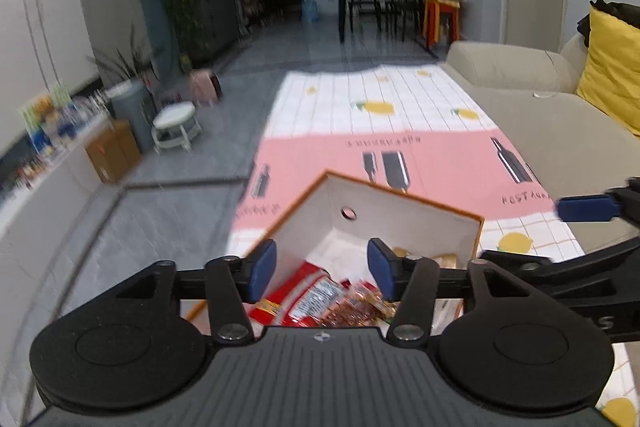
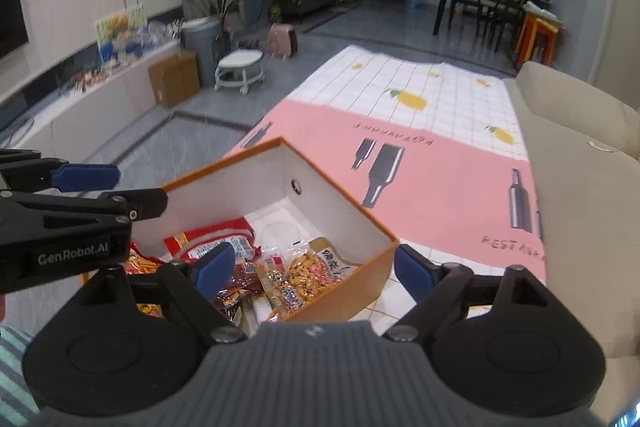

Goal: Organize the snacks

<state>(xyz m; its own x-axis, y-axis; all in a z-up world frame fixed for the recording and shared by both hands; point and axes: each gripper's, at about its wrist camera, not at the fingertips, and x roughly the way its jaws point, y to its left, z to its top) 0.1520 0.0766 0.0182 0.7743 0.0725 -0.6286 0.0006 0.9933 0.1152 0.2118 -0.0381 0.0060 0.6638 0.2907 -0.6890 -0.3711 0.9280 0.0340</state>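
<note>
Holding left gripper (image 1: 322, 269): I am keeping its jaws spread over the box, pinching nothing.
Box (image 2: 352, 291): sitting on the mat (image 2: 440, 163), snacks (image 2: 308, 273) lying inside.
Right gripper (image 2: 314, 267): I am holding its jaws wide, straddling the box's near wall, empty.

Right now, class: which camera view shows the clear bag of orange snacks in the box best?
The right wrist view. There the clear bag lies in full sight against the near wall of the box, contents and label visible. In the left wrist view, only a pale scrap shows past the left gripper's fingers, too hidden to identify.
</note>
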